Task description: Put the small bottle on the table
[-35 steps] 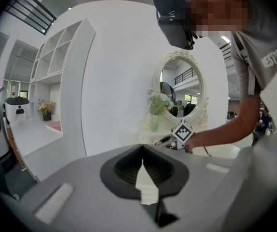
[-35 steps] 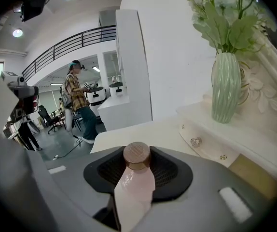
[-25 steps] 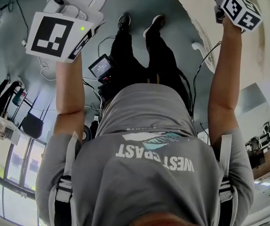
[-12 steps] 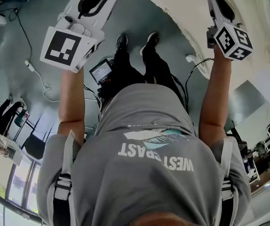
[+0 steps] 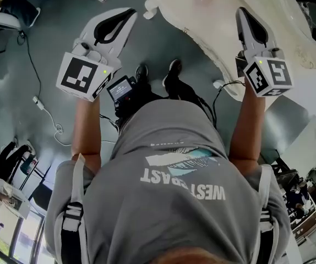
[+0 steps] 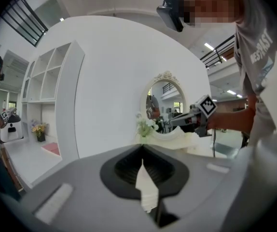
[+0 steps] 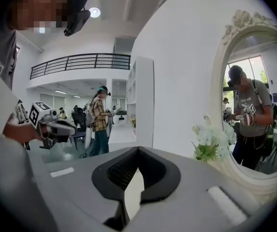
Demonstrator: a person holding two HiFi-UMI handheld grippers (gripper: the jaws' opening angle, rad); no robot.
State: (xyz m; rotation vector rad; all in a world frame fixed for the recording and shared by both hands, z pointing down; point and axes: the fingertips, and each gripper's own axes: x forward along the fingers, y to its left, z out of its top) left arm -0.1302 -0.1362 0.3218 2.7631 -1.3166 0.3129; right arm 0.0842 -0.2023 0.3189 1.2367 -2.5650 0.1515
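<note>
Both tools are empty: the left hand-held gripper (image 5: 129, 15) and the right hand-held gripper (image 5: 241, 15) each have their jaws pressed together on nothing. I can't find the small bottle in any view, so its bearing and long axis stay unknown. The counter (image 5: 191, 15) lies at twelve o'clock, and I judge my right side nearer it

The head camera looked steeply down past the person's back (image 5: 174, 164) to the floor (image 5: 163, 43), while the cameras on the left gripper (image 5: 129, 14) and right gripper (image 5: 242, 13) faced level along their jaws, sharing the white wall (image 6: 109, 81), mirror (image 6: 166, 98) and flowers (image 6: 145, 126).
</note>
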